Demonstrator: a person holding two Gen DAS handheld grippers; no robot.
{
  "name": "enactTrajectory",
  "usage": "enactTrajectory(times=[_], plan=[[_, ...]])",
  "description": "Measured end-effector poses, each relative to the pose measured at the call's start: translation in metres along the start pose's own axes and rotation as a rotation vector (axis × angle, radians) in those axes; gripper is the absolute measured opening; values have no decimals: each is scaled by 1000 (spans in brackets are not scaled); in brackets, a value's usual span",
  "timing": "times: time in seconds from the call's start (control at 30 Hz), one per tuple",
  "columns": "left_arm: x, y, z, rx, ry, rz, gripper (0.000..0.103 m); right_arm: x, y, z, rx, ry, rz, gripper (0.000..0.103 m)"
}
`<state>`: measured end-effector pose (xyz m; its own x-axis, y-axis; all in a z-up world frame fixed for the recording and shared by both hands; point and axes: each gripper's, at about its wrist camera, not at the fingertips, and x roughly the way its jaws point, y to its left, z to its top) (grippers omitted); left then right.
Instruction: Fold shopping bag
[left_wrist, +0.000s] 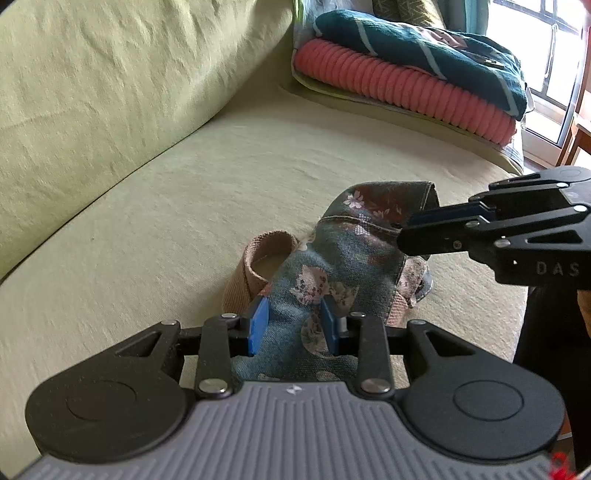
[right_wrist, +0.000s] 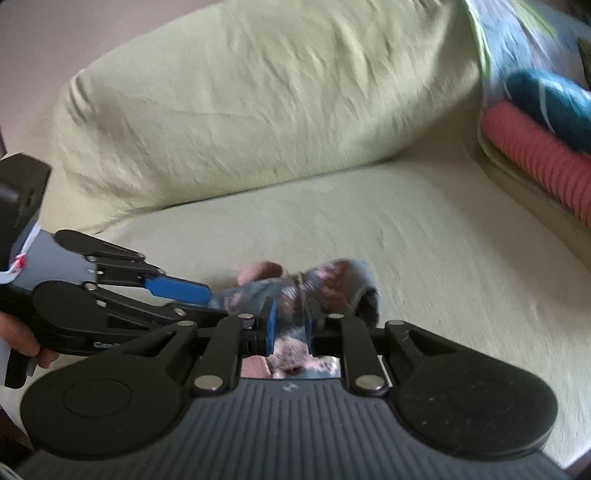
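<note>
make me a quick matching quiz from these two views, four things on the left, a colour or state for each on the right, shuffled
1. shopping bag
2. strap
3. ribbed roll
4. sofa seat

a. pale green
b. coral pink, under a teal cloth
c. tan loop lying on the seat
d. cat print, gripped by both tongs

Pairs: 1-d, 2-c, 3-b, 4-a

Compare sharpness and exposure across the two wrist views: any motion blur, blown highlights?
Left wrist view: mostly sharp, the shopping bag print is readable, the left gripper and right gripper are crisp; the window at top right is blown out. Right wrist view: motion-blurred throughout, the bag's pattern smeared, the folded blankets streaked; exposure is even, no glare. Both show fisheye bending of the sofa.
</note>
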<state>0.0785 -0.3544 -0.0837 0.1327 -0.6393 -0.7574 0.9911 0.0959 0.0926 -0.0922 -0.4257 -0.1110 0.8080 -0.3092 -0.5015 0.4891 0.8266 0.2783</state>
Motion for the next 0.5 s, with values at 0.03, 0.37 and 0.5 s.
enactTrajectory(times=[0.03, 0.37, 0.5], plan=[[0, 0, 0, -1, -2, 0, 38, 1, 3, 1, -22, -13, 2, 14], [-37, -2, -14, 70, -81, 49, 33, 25, 19, -5, -202, 41, -20, 14], [-43, -1, -28, 84, -49, 14, 20, 24, 12, -6, -162, 30, 9, 14]])
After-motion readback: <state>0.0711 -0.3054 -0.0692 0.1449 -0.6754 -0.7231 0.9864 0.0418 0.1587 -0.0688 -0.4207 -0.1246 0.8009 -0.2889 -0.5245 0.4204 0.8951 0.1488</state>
